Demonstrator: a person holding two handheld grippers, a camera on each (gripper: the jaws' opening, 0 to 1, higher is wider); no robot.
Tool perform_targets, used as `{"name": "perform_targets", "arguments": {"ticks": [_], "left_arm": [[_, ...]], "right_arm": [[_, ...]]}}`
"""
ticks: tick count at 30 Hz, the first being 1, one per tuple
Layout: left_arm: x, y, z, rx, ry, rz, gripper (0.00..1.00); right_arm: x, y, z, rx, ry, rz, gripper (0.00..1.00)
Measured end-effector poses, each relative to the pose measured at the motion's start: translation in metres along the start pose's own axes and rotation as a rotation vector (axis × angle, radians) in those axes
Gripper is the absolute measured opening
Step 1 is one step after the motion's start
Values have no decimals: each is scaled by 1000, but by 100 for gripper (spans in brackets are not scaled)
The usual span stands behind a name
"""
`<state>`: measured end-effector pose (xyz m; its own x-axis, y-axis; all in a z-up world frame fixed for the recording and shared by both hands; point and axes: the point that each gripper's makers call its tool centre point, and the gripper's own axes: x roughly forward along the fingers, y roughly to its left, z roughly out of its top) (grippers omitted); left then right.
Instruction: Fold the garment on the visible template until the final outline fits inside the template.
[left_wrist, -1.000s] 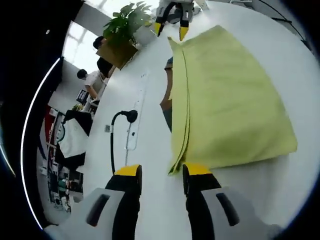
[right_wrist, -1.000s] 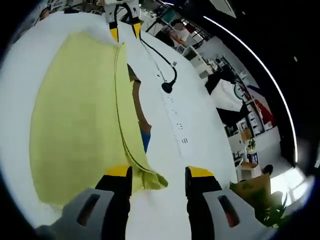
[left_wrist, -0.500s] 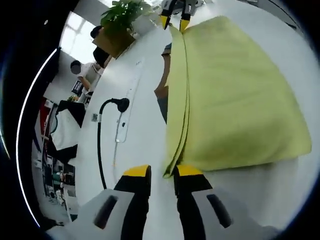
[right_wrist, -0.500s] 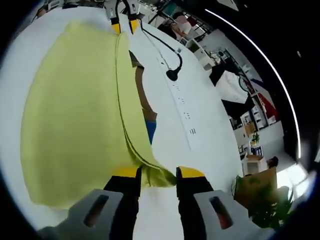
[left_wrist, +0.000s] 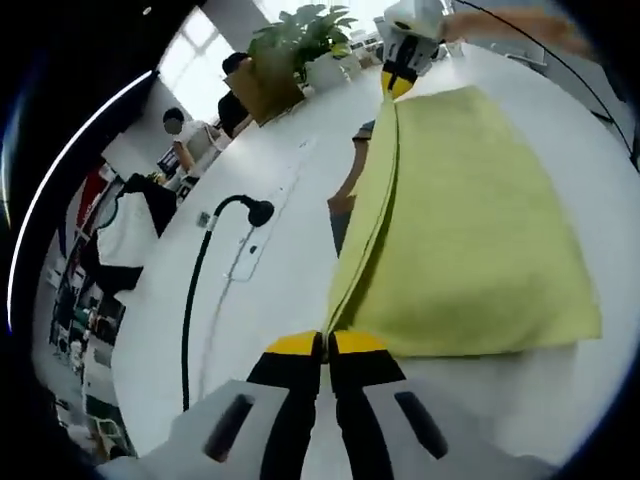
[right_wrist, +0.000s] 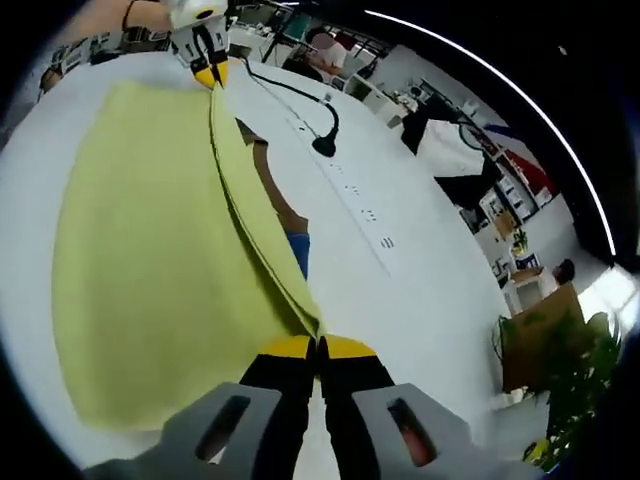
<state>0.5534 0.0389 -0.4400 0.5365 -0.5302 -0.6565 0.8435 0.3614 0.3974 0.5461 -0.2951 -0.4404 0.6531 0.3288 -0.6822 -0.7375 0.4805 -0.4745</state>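
No text, label, brand, number or sign can be read in either view. The long white strip lying on the table carries a few small dark marks, seen in the right gripper view too, but they are too small and blurred to make out as letters or figures.

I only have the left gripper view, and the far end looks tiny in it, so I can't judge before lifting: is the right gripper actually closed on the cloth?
Observer: Yes. In the right gripper view the right gripper has its jaws together, pinching the near corner of the yellow garment.
Operator: And how does my gripper look from there?
Observer: The left gripper has its jaws together at the garment's far corner.
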Motion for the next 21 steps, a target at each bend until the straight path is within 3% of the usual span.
{"name": "perform_targets", "arguments": {"ticks": [3, 10, 17, 19, 21], "left_arm": [[0, -3, -3, -28, -10, -32, 3], [-2, 11, 5, -190, -91, 7, 3], [-3, 21, 13, -497, -209, 14, 4], [-1, 25, 10, -506, -212, 28, 4], [0, 24, 11, -567, -218, 33, 4]], "right_arm": [[0, -3, 3, 48, -10, -6, 0], [1, -9, 6, 245, -23, -49, 0], [1, -13, 4, 371, -53, -51, 0], [0, -12, 3, 403, -64, -38, 0], [0, -13, 3, 444, -73, -41, 0]]}}
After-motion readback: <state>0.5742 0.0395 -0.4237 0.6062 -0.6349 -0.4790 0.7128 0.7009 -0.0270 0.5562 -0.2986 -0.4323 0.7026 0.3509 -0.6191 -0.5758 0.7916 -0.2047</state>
